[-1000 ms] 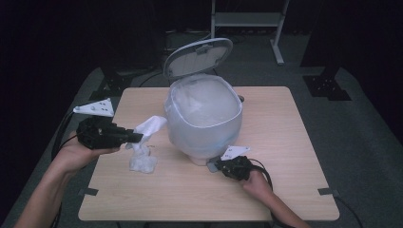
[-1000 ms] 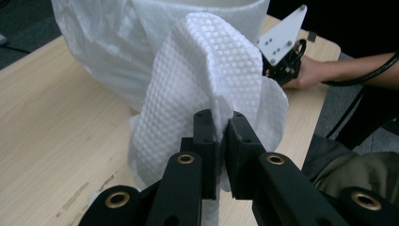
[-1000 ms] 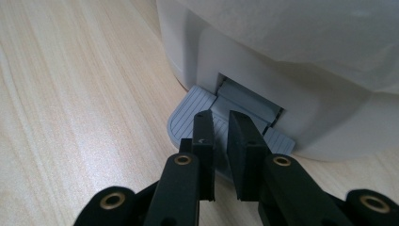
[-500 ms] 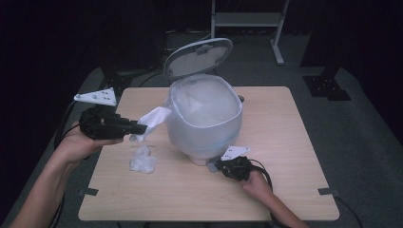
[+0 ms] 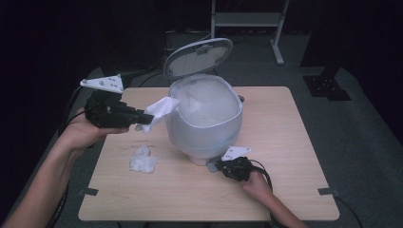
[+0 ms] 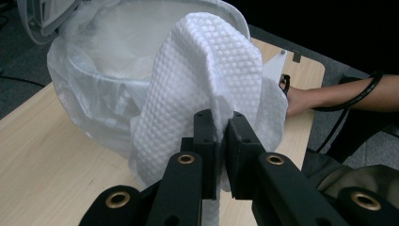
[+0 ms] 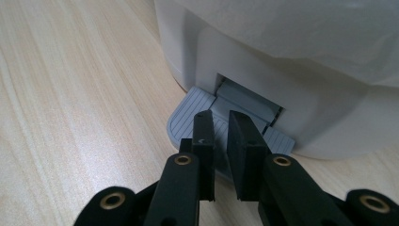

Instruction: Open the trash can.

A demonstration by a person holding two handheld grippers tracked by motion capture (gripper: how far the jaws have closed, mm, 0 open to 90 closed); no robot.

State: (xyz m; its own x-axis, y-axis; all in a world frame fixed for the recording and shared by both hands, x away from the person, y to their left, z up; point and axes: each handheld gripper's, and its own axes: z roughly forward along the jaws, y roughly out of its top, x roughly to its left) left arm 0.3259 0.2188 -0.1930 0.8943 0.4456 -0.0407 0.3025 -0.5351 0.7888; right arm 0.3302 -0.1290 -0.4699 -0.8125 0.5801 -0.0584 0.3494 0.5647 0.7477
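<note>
A white pedal bin (image 5: 204, 123) lined with a clear bag (image 6: 108, 70) stands mid-table, its lid (image 5: 198, 57) tilted up and open. My left gripper (image 5: 142, 117) hovers left of the bin at rim height, shut on a white paper towel (image 5: 159, 110) whose free end touches the rim. From the left gripper view, that towel (image 6: 207, 70) drapes over the pinching jaws of my left gripper (image 6: 222, 127). At the bin's front base, my right gripper (image 5: 219, 165) is shut, and its tips (image 7: 220, 125) rest on the grey foot pedal (image 7: 188, 113) with nothing between them.
A crumpled white tissue (image 5: 142, 160) lies on the wooden table (image 5: 285, 142) left of the bin, below my left gripper. A metal frame (image 5: 247, 19) stands on the floor behind the table.
My left gripper has risen and moved toward the bin's rim with the paper towel in it. The right gripper has stayed on the pedal.
</note>
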